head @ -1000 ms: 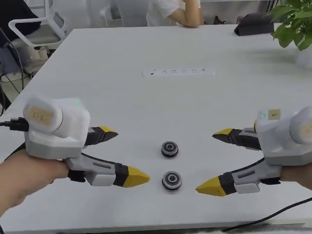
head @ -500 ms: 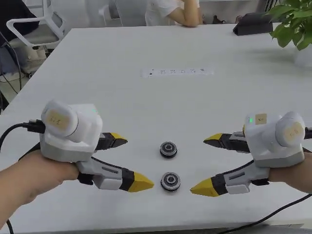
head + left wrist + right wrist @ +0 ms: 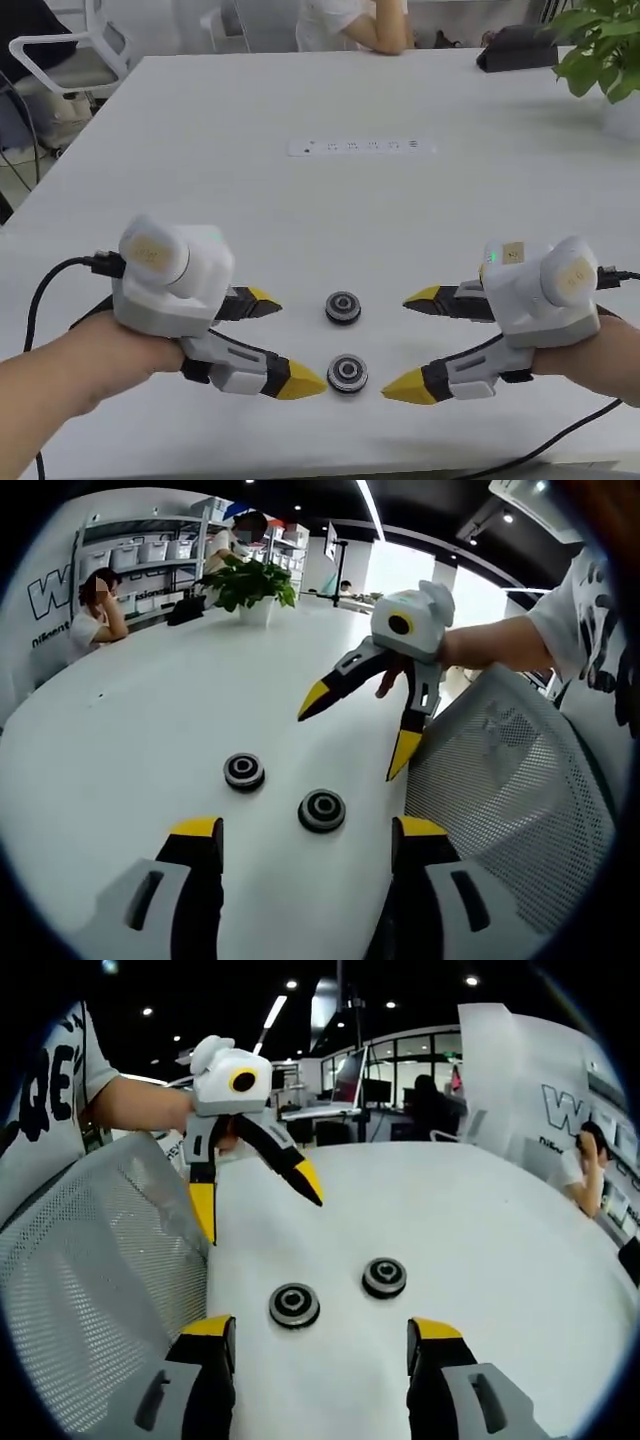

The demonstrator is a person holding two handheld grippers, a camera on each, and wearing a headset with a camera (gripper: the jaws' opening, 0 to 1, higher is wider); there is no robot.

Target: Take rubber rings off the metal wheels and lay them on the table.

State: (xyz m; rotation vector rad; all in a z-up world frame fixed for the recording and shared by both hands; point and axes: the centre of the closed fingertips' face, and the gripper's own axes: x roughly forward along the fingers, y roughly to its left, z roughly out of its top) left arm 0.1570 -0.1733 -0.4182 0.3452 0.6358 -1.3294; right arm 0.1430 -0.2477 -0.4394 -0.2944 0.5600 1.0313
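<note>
Two small metal wheels with black rubber rings lie flat on the white table: a far wheel (image 3: 343,307) and a near wheel (image 3: 347,372). My left gripper (image 3: 285,338) is open just left of them, its yellow tips level with the two wheels. My right gripper (image 3: 412,340) is open just right of them, facing the left one. In the left gripper view the near wheel (image 3: 322,809) lies between the jaws, the far wheel (image 3: 244,771) further left, and the right gripper (image 3: 355,730) beyond. The right gripper view shows the near wheel (image 3: 294,1305), the far wheel (image 3: 385,1276) and the left gripper (image 3: 255,1210).
A white power strip (image 3: 361,147) lies mid-table. At the far right stand a potted plant (image 3: 604,45) and a dark bag (image 3: 520,48). A person sits at the far edge (image 3: 352,22). An office chair (image 3: 68,60) stands at the far left. A mesh chair back (image 3: 500,780) is near the front edge.
Both grippers have moved inward toward the two wheels, still open. The wheels have stayed in place.
</note>
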